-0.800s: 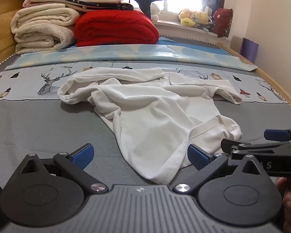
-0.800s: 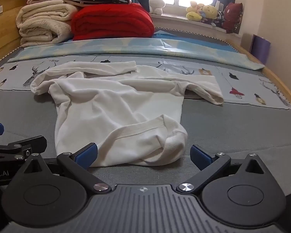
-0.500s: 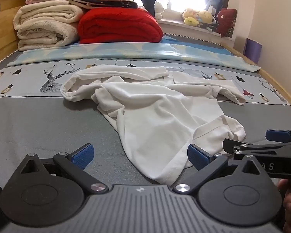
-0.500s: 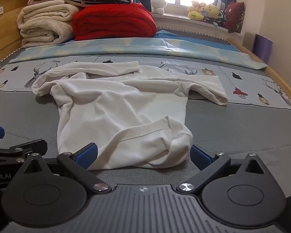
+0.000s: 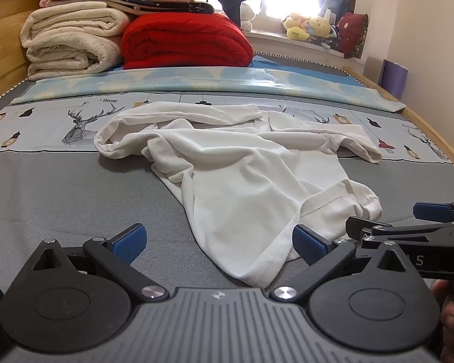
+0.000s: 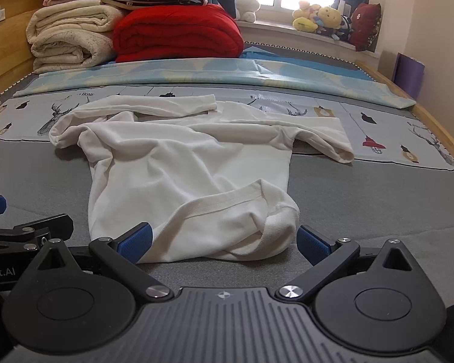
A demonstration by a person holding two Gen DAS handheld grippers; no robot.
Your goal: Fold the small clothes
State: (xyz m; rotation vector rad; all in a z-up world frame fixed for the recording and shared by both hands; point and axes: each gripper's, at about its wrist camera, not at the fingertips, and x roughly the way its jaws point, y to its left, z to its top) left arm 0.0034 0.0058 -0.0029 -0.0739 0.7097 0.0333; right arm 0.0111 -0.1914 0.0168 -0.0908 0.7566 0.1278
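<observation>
A crumpled white shirt (image 5: 242, 175) lies on the grey bed cover, its near hem bunched toward me. It also shows in the right wrist view (image 6: 178, 172). My left gripper (image 5: 218, 242) is open and empty, with the shirt's near left corner lying between its blue pads. My right gripper (image 6: 224, 240) is open and empty, its pads on either side of the bunched right hem. The right gripper also shows at the right edge of the left wrist view (image 5: 408, 227). The left gripper shows at the left edge of the right wrist view (image 6: 21, 227).
Folded cream blankets (image 5: 69, 42) and a red blanket (image 5: 184, 42) are stacked at the head of the bed. A patterned blue sheet (image 5: 196, 84) lies behind the shirt. Plush toys (image 5: 311, 27) sit on the windowsill. A wooden bed rail (image 5: 439, 139) runs along the right.
Both grippers have moved slightly forward toward the shirt's near hem, which now sits closer between the pads. The shirt itself has not moved.
</observation>
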